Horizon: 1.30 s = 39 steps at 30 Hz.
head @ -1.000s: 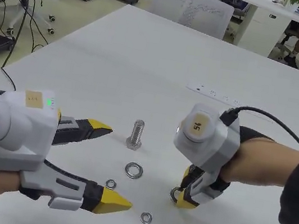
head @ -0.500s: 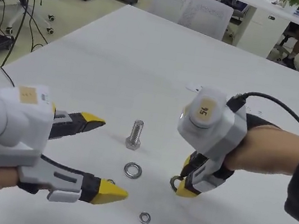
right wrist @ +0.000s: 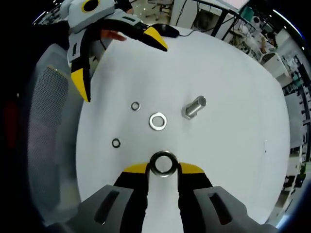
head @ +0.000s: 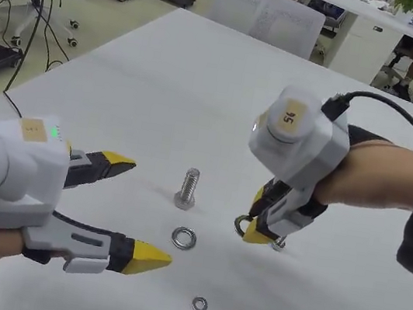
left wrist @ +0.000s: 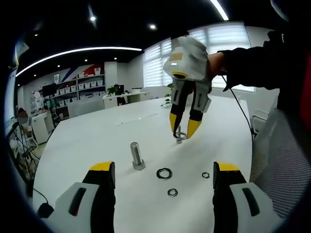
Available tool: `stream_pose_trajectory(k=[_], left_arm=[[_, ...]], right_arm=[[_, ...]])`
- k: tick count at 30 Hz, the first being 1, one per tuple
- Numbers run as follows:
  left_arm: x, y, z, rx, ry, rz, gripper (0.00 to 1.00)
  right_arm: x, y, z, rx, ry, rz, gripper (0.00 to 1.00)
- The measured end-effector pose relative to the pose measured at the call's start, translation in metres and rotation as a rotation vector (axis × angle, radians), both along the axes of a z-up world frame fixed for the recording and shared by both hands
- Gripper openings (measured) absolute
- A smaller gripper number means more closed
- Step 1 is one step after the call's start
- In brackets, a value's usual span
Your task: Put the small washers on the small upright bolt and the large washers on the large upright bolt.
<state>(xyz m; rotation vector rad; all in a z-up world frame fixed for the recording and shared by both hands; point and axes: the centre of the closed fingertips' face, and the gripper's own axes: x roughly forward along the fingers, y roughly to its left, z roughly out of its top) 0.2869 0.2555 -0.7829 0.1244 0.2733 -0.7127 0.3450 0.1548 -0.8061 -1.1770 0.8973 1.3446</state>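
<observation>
right gripper (head: 254, 229): jaws pinched narrow on a washer, yellow tips pointing down at the table, black cable running off its back
held washer (right wrist: 163, 163): large-looking ring, clamped by its rim between the two tips, hole facing the right gripper view; low over the table, cannot tell whether it touches
small grey piece (head: 277, 245): on the table right under the right gripper's tips (too small to tell what it is, could be a bolt)
left gripper (head: 135, 208): jaws spread wide, holding nothing, hovering at the left of the head view with its tips aimed toward the bolt and washers
large bolt (head: 188, 189): standing upright on its head, threads up, nothing on it; between the two grippers, apart from both
large washer (head: 184, 238): flat on the table just in front of the large bolt, not touching it
first small washer (head: 199, 305): flat on the table, nearer the person than the large washer, apart from it
second small washer (left wrist: 172, 192): flat on the table near the large washer, sitting between the left gripper's spread jaws in the left gripper view
table (head: 164, 77): white, plain top, power strip lying farther back
chair (head: 268, 15): pale mesh back at the table's far edge
person: one hand on each gripper, dark sleeve on the right arm
</observation>
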Motion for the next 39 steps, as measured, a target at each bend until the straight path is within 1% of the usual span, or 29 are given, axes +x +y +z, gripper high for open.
stream_pose_trajectory(k=[5, 11, 18, 26, 32, 37, 39], left_arm=[[0.001, 0.004, 0.0, -0.001, 0.0, 0.014, 0.82], [0.002, 0.007, 0.001, -0.003, -0.002, 0.024, 0.82], [0.002, 0.012, 0.0, -0.001, 0.0, 0.036, 0.82], [0.003, 0.016, -0.001, 0.003, 0.004, 0.043, 0.81], [0.004, 0.019, -0.002, 0.005, 0.005, 0.048, 0.81], [0.004, 0.02, -0.003, 0.008, 0.01, 0.05, 0.81], [0.004, 0.021, -0.004, 0.012, 0.013, 0.05, 0.81]], right_arm=[[0.005, 0.009, 0.012, 0.007, -0.014, 0.018, 0.23], [0.013, 0.021, 0.022, 0.016, -0.03, 0.038, 0.23], [0.016, 0.036, 0.027, 0.02, -0.038, 0.065, 0.23], [0.026, 0.059, 0.037, 0.028, -0.051, 0.104, 0.23], [0.031, 0.075, 0.036, 0.031, -0.049, 0.133, 0.23], [0.03, 0.083, 0.032, 0.028, -0.04, 0.152, 0.23], [0.031, 0.087, 0.028, 0.025, -0.033, 0.159, 0.23]])
